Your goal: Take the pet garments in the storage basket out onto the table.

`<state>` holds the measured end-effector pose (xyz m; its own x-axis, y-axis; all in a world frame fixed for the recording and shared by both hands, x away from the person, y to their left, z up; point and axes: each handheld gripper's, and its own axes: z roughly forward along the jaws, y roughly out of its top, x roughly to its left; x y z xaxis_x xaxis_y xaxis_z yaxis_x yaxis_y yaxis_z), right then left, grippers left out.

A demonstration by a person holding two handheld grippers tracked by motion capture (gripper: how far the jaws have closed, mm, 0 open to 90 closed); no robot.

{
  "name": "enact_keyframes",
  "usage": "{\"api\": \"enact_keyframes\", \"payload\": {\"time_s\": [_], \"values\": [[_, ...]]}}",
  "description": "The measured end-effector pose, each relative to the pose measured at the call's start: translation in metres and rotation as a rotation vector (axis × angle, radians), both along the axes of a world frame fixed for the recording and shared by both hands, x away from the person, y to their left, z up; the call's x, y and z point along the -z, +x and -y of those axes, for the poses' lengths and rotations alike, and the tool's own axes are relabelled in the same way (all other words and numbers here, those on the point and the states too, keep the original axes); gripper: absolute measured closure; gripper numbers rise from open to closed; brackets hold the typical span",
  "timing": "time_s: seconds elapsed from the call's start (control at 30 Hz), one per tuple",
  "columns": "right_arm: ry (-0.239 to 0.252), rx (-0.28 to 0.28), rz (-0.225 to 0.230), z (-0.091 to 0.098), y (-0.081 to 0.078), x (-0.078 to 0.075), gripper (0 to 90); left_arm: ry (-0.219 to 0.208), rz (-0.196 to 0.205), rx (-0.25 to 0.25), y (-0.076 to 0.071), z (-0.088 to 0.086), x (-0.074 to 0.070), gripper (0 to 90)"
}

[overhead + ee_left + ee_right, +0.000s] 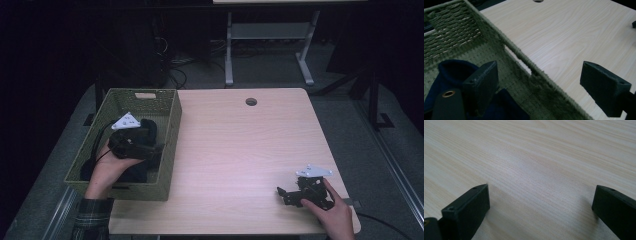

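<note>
Woven green rope makes up the basket (170, 137) at the left edge of the light wooden table (240, 150) in the high view. The left gripper (150, 150) is inside it, held by the person's left hand (107, 167), just above a dark navy cloth (145, 127) that lies on the basket floor. At the table's near right corner the right gripper (282, 192) rests low over bare wood in the right hand (332, 212), well apart from the basket. A round cable hole (251, 102) sits near the table's far edge.

From the left gripper view, the left gripper (544, 85) has its jaws spread wide with nothing between them. One jaw hangs over the navy cloth (451, 68) in the basket; the other sits out past the basket wall (524, 62), above the table top (564, 37). The cloth lies bunched against the basket floor, and whether the near jaw touches it cannot be told.

From the right gripper view, the right gripper (540, 202) is likewise released, jaws far apart over plain wood grain (536, 157), gripping nothing.
</note>
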<state>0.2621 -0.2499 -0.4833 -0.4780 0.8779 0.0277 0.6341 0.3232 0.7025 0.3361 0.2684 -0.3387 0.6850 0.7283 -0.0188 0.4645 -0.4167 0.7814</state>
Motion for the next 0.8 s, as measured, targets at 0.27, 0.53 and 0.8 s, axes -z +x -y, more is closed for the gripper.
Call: {"api": "enact_keyframes", "payload": {"time_s": [0.27, 0.53, 0.8], "values": [[0.000, 0.000, 0.000, 0.000, 0.000, 0.000, 1.1, 0.034, -0.024, -0.020, 0.001, -0.016, 0.004, 14.6], [0.000, 0.000, 0.000, 0.000, 0.000, 0.000, 1.1, 0.056, -0.044, -0.043, 0.001, -0.027, 0.010, 17.4], [0.000, 0.001, 0.000, 0.000, 0.000, 0.000, 1.1, 0.097, -0.073, -0.054, 0.003, -0.030, 0.018, 17.4]]}}
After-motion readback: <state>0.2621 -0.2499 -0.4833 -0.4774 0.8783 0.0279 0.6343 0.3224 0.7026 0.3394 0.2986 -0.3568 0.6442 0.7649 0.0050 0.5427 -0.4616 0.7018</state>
